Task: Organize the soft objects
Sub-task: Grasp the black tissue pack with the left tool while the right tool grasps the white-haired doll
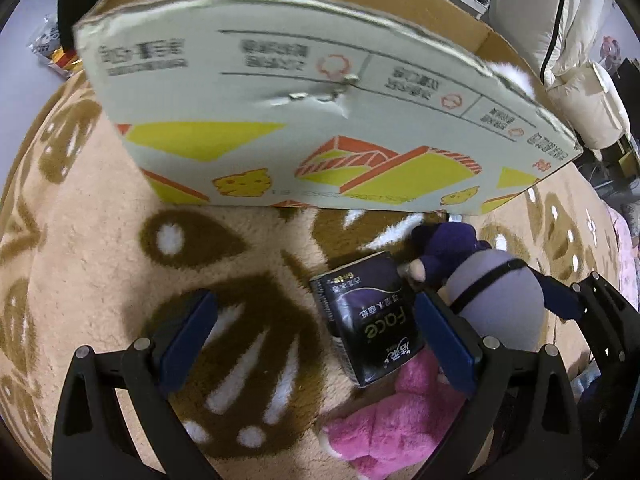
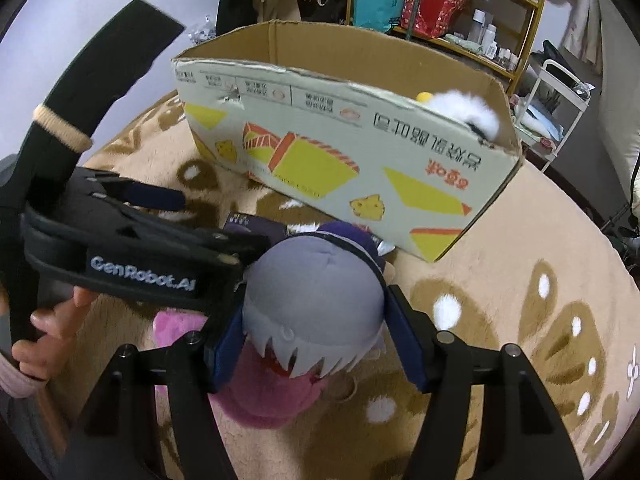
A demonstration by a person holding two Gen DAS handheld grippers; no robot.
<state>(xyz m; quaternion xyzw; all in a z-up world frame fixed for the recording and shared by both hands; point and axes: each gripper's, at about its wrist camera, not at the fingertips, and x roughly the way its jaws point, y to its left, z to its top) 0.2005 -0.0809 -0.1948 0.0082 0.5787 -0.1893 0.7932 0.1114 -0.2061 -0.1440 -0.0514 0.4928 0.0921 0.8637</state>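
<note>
A grey-haired doll in purple clothes (image 2: 316, 304) lies on the carpet in front of the cardboard box (image 2: 360, 152). My right gripper (image 2: 316, 344) is shut on the doll's grey head, its blue pads pressing both sides. The doll also shows in the left wrist view (image 1: 496, 296). A pink plush toy (image 1: 400, 420) lies below it, also visible in the right wrist view (image 2: 264, 396). A black tissue pack (image 1: 372, 316) lies between my left gripper's fingers. My left gripper (image 1: 316, 336) is open and holds nothing. A white fluffy toy (image 2: 464, 110) sits inside the box.
The beige carpet with brown patterns (image 1: 100, 300) covers the floor. A shelf with bags and bottles (image 2: 440, 4) stands behind the box. A white cart (image 2: 556, 96) is at the right. Snack packets (image 1: 52, 48) lie at the far left.
</note>
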